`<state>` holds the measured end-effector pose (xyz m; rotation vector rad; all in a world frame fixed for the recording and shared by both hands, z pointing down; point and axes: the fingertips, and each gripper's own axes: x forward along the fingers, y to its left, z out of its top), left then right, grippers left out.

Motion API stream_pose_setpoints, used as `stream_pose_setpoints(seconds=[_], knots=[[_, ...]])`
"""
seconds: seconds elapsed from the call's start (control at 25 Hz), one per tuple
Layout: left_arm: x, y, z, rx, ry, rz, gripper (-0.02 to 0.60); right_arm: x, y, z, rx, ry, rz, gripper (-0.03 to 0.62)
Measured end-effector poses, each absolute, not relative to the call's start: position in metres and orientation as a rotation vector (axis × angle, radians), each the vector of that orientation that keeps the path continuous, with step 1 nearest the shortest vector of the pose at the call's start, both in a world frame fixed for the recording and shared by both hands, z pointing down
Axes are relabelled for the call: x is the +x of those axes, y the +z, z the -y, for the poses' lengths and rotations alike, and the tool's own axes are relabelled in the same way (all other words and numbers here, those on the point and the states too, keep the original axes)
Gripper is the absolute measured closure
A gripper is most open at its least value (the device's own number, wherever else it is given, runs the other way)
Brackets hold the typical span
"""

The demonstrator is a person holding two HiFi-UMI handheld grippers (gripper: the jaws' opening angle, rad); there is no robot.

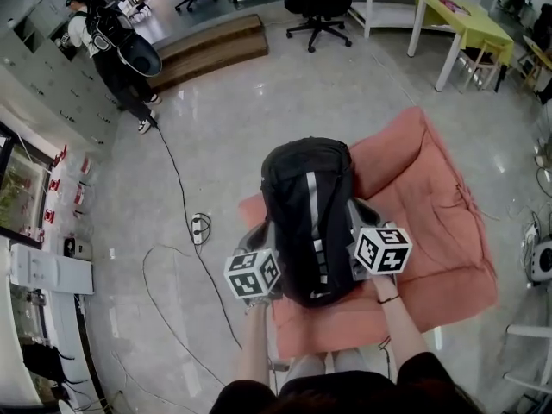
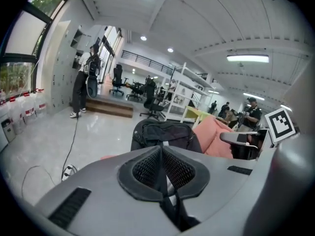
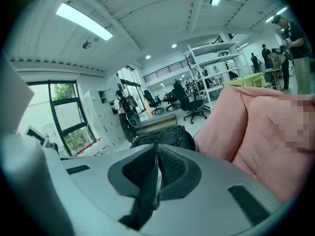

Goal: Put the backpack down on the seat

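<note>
A black backpack (image 1: 309, 218) with a grey stripe stands upright over the pink cushioned seat (image 1: 431, 214), held between my two grippers. My left gripper (image 1: 261, 233) is at its left side, shut on a black strap (image 2: 170, 208) that runs down between the mesh pads. At the bag's right side my right gripper (image 1: 356, 211) is shut on another black strap (image 3: 142, 200). The left gripper view looks over the jaws (image 2: 162, 154) at the backpack (image 2: 165, 134) and seat (image 2: 214, 136). Beyond the right gripper (image 3: 157, 156) lie the backpack (image 3: 165, 136) and the pink backrest (image 3: 256, 132).
A cable and power strip (image 1: 200, 227) lie on the glossy floor left of the seat. A person (image 1: 112, 41) stands at far left by a wooden step (image 1: 211, 46). Office chairs (image 1: 315, 7) and a yellow table (image 1: 461, 20) stand behind. A white device (image 1: 542, 261) sits at right.
</note>
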<state>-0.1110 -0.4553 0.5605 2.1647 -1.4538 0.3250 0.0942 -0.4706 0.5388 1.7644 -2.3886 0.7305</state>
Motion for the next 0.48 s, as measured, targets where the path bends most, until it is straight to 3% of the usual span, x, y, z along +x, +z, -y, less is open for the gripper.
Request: stream_pose_setpoints(seconds=[0.48], knots=[[-0.100, 0.466, 0.382, 2.363, 0.193, 1.413, 0.566, 0.080, 0.451, 0.393, 1.619, 0.546, 2.604, 0.577]])
